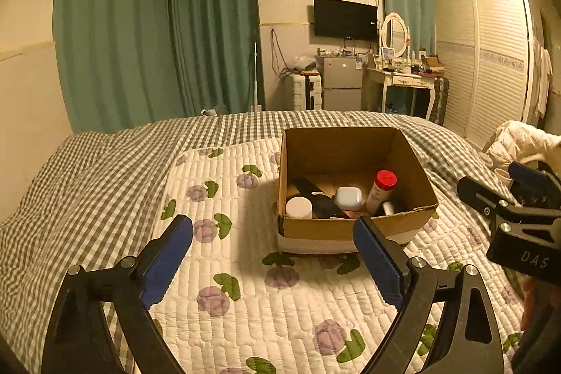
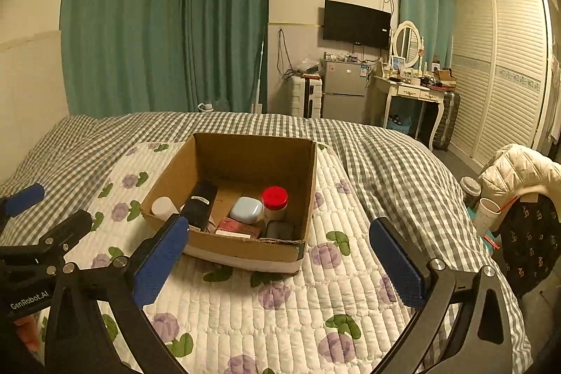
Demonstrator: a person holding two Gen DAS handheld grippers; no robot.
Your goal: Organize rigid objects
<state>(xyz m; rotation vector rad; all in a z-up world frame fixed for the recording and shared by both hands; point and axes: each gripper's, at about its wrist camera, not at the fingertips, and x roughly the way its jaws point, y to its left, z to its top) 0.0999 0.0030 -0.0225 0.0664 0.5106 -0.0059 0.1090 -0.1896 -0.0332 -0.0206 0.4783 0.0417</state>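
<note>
Curtains (image 1: 154, 23): green, far left of my view, behind the bed.
Left gripper (image 1: 272, 226): I hold it low over the floral quilt (image 1: 245, 304); blue pads spread wide, nothing between them.
Cardboard box (image 1: 350, 228): open-topped, resting on the quilt just ahead of both grippers.
Box contents, left to right: white jar (image 1: 298, 207), black case (image 1: 320, 198), pale blue case (image 1: 347, 197), red-capped bottle (image 1: 381, 190), all inside the box.
Right gripper (image 2: 278, 230): I hold it beside the left one; jaws fully apart and empty, its left pad overlapping the box's near corner in the right wrist view.
Wardrobe (image 1: 491, 58): white, slatted, far right.
</note>
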